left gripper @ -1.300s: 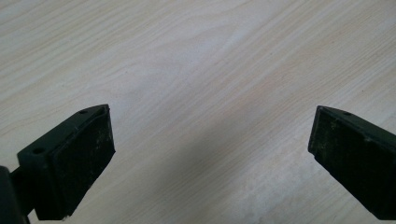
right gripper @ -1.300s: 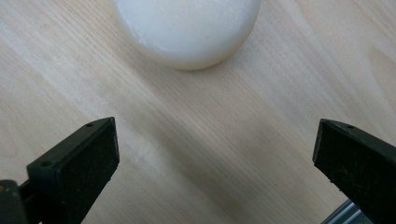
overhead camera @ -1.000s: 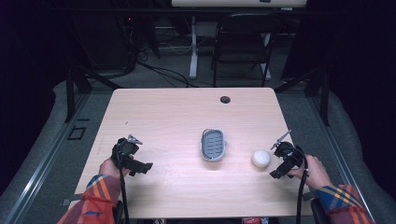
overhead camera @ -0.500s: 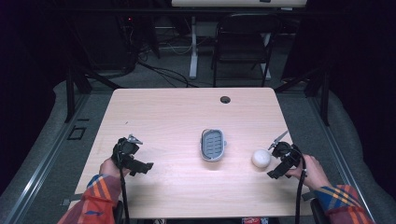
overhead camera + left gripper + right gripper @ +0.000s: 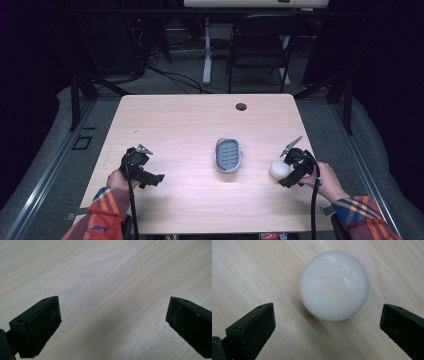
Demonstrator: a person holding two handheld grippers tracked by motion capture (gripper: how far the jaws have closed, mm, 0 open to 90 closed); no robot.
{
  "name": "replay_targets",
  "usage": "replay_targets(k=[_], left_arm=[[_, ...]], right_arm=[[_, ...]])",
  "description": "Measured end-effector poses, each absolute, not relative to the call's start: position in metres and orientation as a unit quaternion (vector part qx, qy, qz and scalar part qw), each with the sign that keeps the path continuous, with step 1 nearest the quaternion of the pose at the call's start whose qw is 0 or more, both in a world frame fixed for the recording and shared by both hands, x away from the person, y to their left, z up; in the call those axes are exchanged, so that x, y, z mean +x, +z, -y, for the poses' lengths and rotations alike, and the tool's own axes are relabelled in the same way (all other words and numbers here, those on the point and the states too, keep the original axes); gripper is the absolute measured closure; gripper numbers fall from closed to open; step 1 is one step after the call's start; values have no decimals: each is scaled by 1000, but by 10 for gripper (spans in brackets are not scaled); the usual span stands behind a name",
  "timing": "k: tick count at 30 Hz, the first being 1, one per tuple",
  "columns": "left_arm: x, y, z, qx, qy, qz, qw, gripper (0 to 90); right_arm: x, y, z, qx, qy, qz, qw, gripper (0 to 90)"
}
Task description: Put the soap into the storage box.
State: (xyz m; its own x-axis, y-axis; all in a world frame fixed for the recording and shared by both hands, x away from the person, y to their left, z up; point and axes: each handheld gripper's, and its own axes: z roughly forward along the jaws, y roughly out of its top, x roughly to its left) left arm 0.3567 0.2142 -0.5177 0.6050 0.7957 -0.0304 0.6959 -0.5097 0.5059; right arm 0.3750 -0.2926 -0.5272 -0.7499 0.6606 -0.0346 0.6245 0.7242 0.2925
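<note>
A white round soap-like lump [image 5: 278, 169] [image 5: 334, 285] lies on the wooden table [image 5: 200, 125] at the right. My right gripper [image 5: 286, 172] [image 5: 327, 327] is open just behind it, jaws spread wide, the lump a little ahead of the fingertips and untouched. A grey oval dish with a slotted insert [image 5: 228, 155] sits at the table's middle. My left gripper [image 5: 150, 176] [image 5: 112, 325] hovers open over bare wood at the left, nothing between its jaws.
A small dark grommet hole [image 5: 241, 106] marks the table's far edge. A black folding chair [image 5: 260, 45] and a white desk leg [image 5: 206, 50] stand beyond the table, with cables on the floor.
My right gripper has slid left toward the white lump, ending close against it. The left gripper and the grey dish have stayed in place.
</note>
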Motion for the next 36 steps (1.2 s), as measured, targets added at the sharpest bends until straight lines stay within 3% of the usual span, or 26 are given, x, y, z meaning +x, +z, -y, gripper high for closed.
replay_targets(k=[25, 33, 34, 36], left_arm=[[356, -517, -214, 864, 106, -430, 241, 0], [356, -517, -214, 864, 105, -429, 240, 0], [356, -517, -214, 864, 106, -430, 240, 0], [356, -517, -214, 864, 106, -430, 239, 0]], right_arm=[[401, -541, 274, 346, 118, -929, 56, 0], [405, -544, 274, 351, 124, -927, 39, 68], [405, -544, 274, 350, 121, -928, 38, 126], [405, -543, 274, 349, 119, -929, 39, 149]])
